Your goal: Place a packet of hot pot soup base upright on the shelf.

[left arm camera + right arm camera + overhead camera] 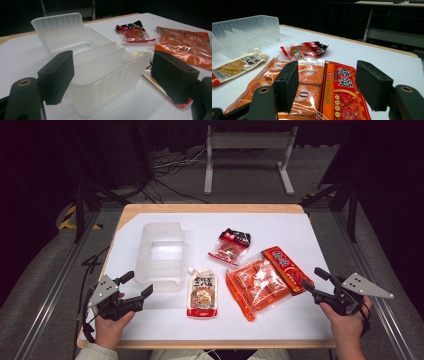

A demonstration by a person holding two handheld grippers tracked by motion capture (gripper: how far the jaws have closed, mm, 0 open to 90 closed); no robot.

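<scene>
A translucent plastic bin (161, 256) with inner dividers stands at the table's left; in the left gripper view the bin (95, 62) is just beyond the jaws. My left gripper (136, 286) is open near the bin's front left corner, holding nothing. A large orange snack bag (265, 280) lies right of centre, and the same bag (322, 87) lies under my open right gripper (329, 87). In the high view the right gripper (314, 279) sits at the bag's right edge. A small red and black packet (230, 245) and a spouted pouch (202, 293) lie between them.
A white sheet (310, 320) covers the wooden table (210, 208). A metal stand (247, 157) and cables sit on the floor beyond the far edge. Rails run along both sides of the table.
</scene>
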